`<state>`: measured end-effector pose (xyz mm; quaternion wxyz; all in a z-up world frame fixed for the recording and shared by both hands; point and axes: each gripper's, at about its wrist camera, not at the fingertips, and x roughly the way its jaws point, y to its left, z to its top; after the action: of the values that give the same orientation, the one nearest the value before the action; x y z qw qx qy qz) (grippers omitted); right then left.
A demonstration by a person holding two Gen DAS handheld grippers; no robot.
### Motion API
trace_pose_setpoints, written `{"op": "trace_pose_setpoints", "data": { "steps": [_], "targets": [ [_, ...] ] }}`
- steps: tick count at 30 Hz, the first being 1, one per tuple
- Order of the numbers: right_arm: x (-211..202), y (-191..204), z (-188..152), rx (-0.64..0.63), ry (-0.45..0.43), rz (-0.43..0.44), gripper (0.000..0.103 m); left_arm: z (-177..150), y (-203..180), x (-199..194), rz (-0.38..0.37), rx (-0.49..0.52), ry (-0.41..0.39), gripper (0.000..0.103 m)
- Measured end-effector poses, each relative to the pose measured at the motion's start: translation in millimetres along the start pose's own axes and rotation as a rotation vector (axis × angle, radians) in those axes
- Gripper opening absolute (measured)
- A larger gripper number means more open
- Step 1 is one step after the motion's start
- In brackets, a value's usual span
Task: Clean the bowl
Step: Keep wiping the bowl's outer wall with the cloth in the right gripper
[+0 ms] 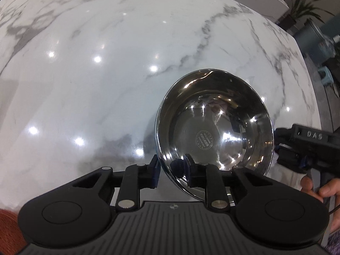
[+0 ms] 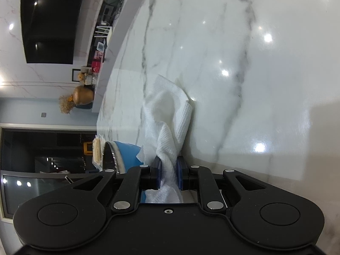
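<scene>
left gripper (image 1: 171, 170): clamped on near rim of steel bowl (image 1: 214, 125), lower centre
right gripper (image 2: 169, 170): pinching white paper towel (image 2: 167, 114)
surface: marble table (image 1: 85, 63)

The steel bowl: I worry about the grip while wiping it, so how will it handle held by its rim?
The shiny round stainless-steel bowl is probably slippery: its mirror-polished wall offers little friction. Pinched only at the near rim by the left tongs, it may pivot or slip. It looks thin-walled, so likely light and rigid.
</scene>
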<state>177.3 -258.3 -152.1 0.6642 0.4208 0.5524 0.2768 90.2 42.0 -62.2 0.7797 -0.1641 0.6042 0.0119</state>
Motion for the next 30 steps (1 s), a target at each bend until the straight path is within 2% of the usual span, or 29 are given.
{"op": "trace_pose_setpoints", "data": {
  "steps": [6,10,15,26,30],
  "targets": [
    [-13,7,4,0.004,-0.044,0.144,0.014,8,7,-5,0.016,0.046,-0.009,0.014],
    [-14,8,5,0.001,-0.039,0.174,0.014,12,10,-5,0.019,0.047,-0.011,0.013],
    [-9,7,5,0.004,-0.018,0.143,0.014,13,5,-5,0.04,0.075,-0.025,0.013],
    [10,-2,-1,-0.002,0.028,-0.021,0.014,15,-3,-3,0.061,0.102,-0.046,0.014],
    [12,0,-2,-0.003,0.033,-0.03,0.014,14,-3,-2,0.067,0.076,-0.046,0.015]
  ]
}}
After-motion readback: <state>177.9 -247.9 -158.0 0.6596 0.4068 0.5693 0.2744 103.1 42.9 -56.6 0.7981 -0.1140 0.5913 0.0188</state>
